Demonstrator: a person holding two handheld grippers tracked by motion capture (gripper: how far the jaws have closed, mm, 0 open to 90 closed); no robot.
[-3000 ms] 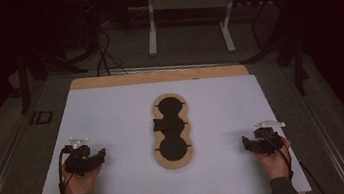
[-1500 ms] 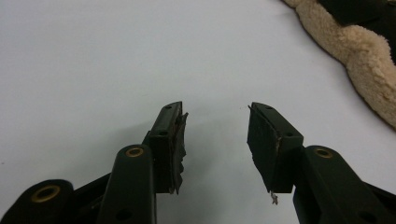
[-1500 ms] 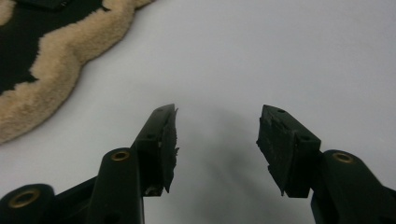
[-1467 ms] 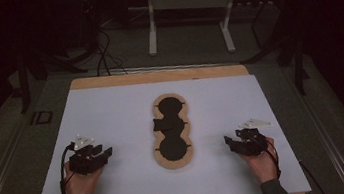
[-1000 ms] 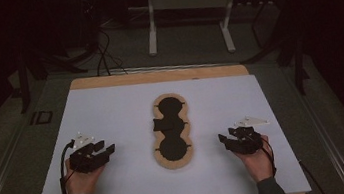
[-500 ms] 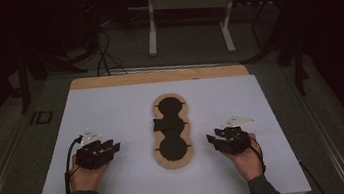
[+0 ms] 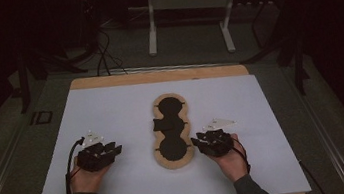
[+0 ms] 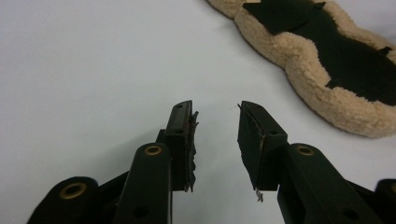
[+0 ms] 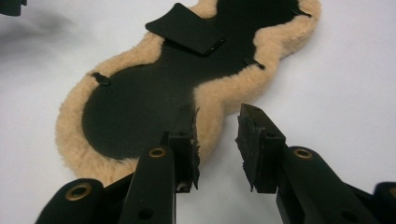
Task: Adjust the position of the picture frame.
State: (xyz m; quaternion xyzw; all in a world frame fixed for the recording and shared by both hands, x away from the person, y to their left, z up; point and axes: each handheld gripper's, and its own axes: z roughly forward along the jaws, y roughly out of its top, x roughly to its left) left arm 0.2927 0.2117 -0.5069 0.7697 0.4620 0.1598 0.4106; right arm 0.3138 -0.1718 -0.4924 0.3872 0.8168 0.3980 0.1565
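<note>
- White table top (image 7: 112, 115) bears everything.
- Fleece-edged black pad (image 7: 170, 130), figure-eight shaped, lies flat at the middle, between the two grippers; a small black flap (image 9: 184, 28) rests on it.
- Right gripper (image 7: 197, 140): its jaws, just closing, stand part open with the pad's fleece edge between them, ungripped.
- Left gripper (image 7: 115, 148): part open, holding nothing, near the pad.

White desk (image 7: 112, 115) lies bare left, right and beyond the fleece-edged pad (image 7: 170, 130), the one obstacle, mid-desk between left gripper (image 7: 111, 149) and right gripper (image 7: 200, 140), whose fingers reach its near rim.
</note>
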